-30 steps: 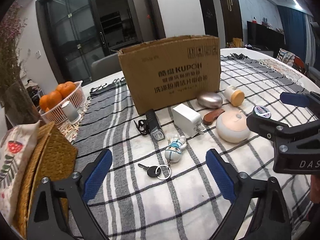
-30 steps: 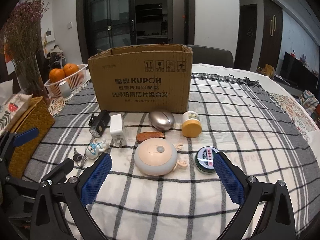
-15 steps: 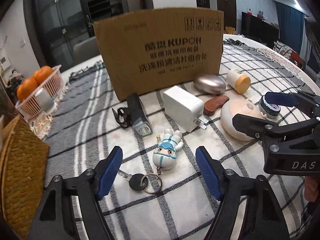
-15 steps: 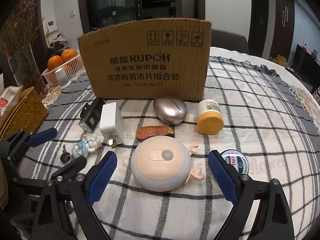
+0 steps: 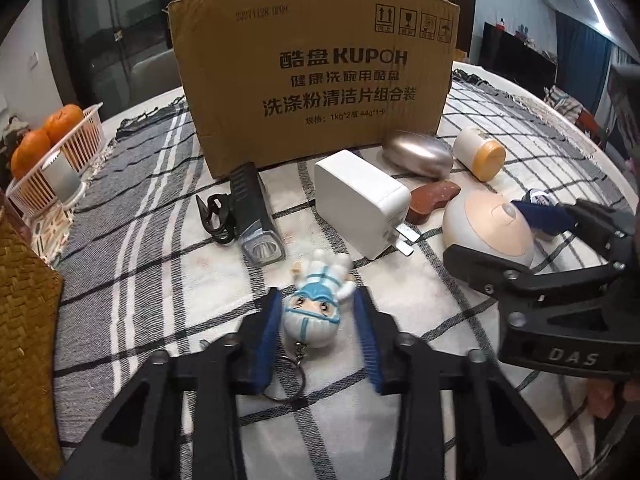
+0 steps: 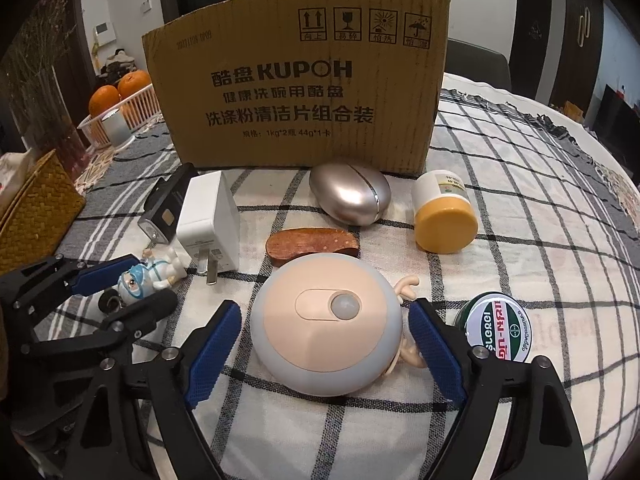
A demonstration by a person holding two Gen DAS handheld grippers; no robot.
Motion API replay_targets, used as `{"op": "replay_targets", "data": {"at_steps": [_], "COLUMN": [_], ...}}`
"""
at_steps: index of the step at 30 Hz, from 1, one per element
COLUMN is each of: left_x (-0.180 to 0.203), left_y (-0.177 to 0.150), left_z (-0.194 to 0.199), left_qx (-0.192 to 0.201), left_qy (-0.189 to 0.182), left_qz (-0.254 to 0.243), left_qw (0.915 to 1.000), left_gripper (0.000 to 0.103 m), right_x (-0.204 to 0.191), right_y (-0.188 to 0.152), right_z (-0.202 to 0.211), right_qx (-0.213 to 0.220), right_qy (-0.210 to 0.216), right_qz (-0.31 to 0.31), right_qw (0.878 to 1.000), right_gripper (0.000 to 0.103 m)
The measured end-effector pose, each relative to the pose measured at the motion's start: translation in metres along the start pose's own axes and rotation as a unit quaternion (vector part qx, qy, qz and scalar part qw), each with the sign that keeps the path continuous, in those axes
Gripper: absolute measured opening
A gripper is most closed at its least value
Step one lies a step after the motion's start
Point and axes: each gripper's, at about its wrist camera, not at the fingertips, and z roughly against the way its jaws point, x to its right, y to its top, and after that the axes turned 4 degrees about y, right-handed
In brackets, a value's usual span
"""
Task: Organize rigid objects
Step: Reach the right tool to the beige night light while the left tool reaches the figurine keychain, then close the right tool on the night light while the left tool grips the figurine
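My left gripper (image 5: 316, 312) is open, its blue pads either side of a small white-and-blue doll keychain (image 5: 316, 304) lying on the checked cloth, a narrow gap left on each side. My right gripper (image 6: 326, 320) is open around a round peach-and-grey night light (image 6: 326, 316), pads close but apart from it. A brown cardboard box (image 5: 312, 92) stands behind. The box (image 6: 296, 92), the doll (image 6: 148, 278) and my left gripper (image 6: 116, 292) also show in the right wrist view. My right gripper (image 5: 516, 236) also shows in the left wrist view.
On the cloth lie a black bike light (image 5: 252, 216), a white charger (image 5: 360, 204), a silver oval case (image 6: 350, 194), a brown wooden piece (image 6: 312, 244), a yellow-lidded jar (image 6: 444, 212) and a green tin (image 6: 498, 334). An orange basket (image 5: 52, 152) and wicker box (image 5: 24, 300) stand left.
Both grippers have moved forward and down. The left jaws have narrowed around the doll keychain; the right jaws have narrowed around the night light.
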Motion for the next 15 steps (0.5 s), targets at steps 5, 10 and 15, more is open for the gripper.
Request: {"op": "replay_targets", "data": {"at_steps": [5,10,15], "left_x": [-0.002,-0.005,-0.007], "left_y": [0.0,-0.002,0.0], "left_z": [0.001,0.01,0.028], "left_qx": [-0.001,0.001,0.017], "left_qy": [0.009,0.003,0.004], "left_qz": [0.017,0.045,0.066], "left_qw": [0.9998,0.999,0.9977], "left_gripper": [0.026,0.026,0.026], "right_x": [-0.001,0.001,0.0], "right_y": [-0.001,0.0,0.0], "right_z": [-0.002,0.002,0.014], "right_qx": [0.003,0.006,0.015], "right_qy": [-0.008,0.002,0.014], "right_qz": [0.008,-0.002,-0.011], "right_qw": [1.0,1.0,1.0], "right_gripper": [0.076,0.075,0.075]}}
